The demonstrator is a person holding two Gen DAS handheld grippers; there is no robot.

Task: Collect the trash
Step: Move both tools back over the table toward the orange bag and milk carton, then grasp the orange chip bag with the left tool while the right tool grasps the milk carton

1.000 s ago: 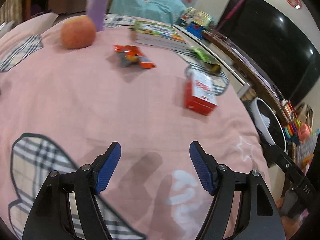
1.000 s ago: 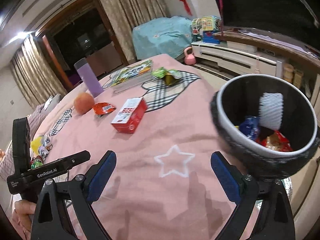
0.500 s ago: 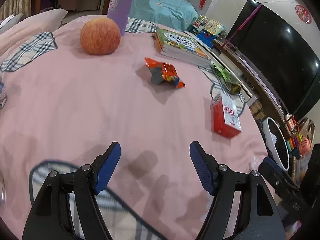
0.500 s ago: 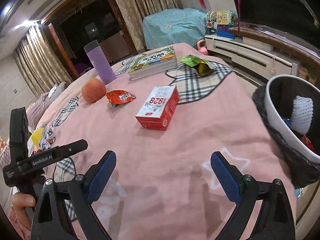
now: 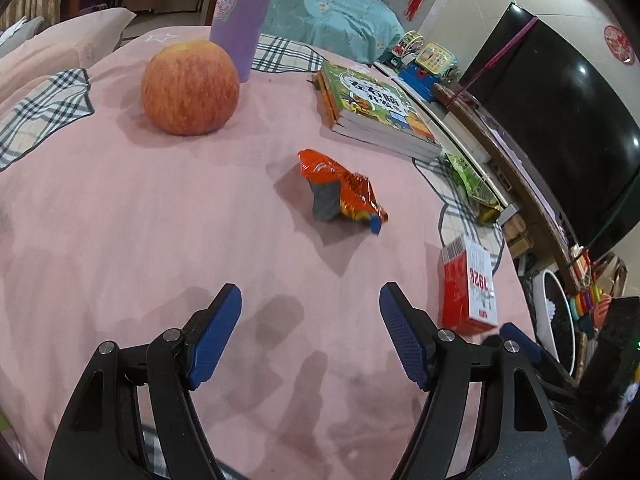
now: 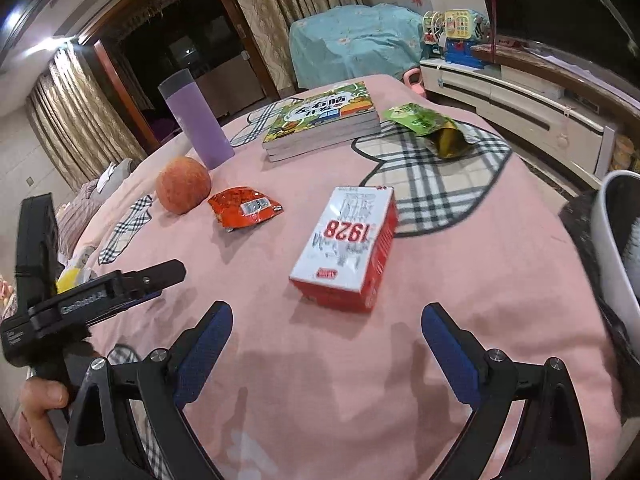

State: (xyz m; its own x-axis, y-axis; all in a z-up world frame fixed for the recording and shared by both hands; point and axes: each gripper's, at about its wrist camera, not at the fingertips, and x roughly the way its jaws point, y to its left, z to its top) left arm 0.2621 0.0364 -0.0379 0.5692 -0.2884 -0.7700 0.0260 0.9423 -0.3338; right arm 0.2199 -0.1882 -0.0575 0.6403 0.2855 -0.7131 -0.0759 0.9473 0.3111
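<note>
Jaws of both the left gripper (image 5: 310, 306) and the right gripper (image 6: 326, 322) are held apart and empty, while an orange wrapper (image 5: 342, 192), a green wrapper (image 6: 430, 128) and a red box (image 6: 348, 246) are left uncollected on the bed (image 6: 460, 280), the bin (image 6: 618, 240) being off its right edge.

On the bed (image 6: 440, 360), the snack wrapper (image 6: 245, 211) lies left of the carton (image 6: 348, 246); apple (image 6: 183, 190) further left, books (image 6: 324, 120) behind.

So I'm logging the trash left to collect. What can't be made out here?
- Bin contents: right view, cut off by the frame edge and hidden by its rim; in the left view the bin is too small.
- Green wrapper: whether empty cannot be told.
- Yellow item: right view, hidden behind the left gripper.
</note>
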